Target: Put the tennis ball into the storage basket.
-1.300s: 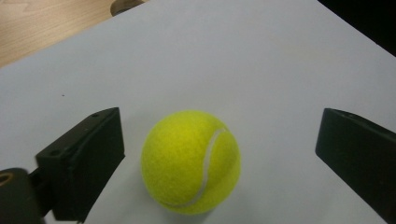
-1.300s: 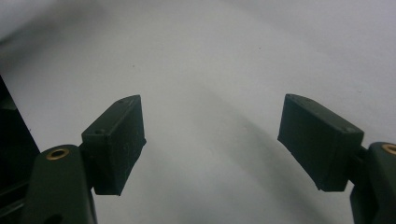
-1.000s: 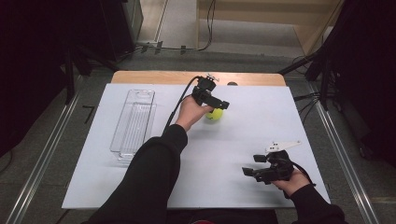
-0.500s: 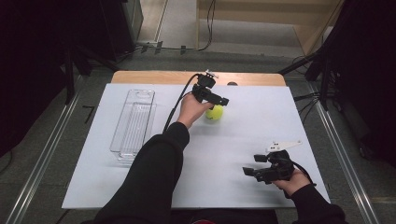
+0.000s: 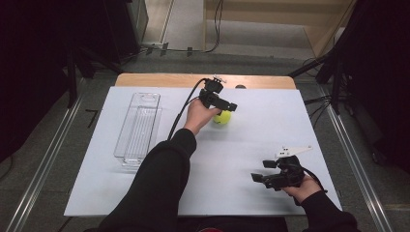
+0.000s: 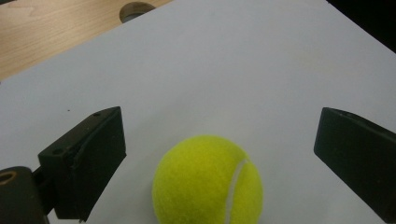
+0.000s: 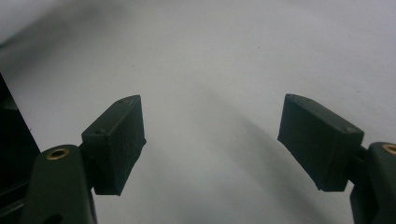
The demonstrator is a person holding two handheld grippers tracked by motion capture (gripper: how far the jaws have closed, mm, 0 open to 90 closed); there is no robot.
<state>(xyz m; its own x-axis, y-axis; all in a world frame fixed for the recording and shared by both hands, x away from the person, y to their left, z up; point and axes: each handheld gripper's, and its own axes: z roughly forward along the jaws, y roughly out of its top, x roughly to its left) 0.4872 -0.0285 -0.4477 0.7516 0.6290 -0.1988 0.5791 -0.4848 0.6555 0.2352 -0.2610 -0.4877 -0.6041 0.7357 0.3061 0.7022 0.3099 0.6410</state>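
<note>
We held our left hand-held gripper (image 5: pixel 223 107) motionless, jaws spread wide around the tennis ball (image 5: pixel 222 117), no pads touching. The ball sat unmoved at twelve o'clock on the desk (image 5: pixel 270 130). Nothing shifted; the grasp wasn't made. Our right hand-held gripper (image 5: pixel 267 176) waited released at five o'clock.

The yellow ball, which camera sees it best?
The left gripper view: the tennis ball looks big there, seam visible, lying between the open jaws of the left gripper. The high view shows it small, beside that gripper.
</note>
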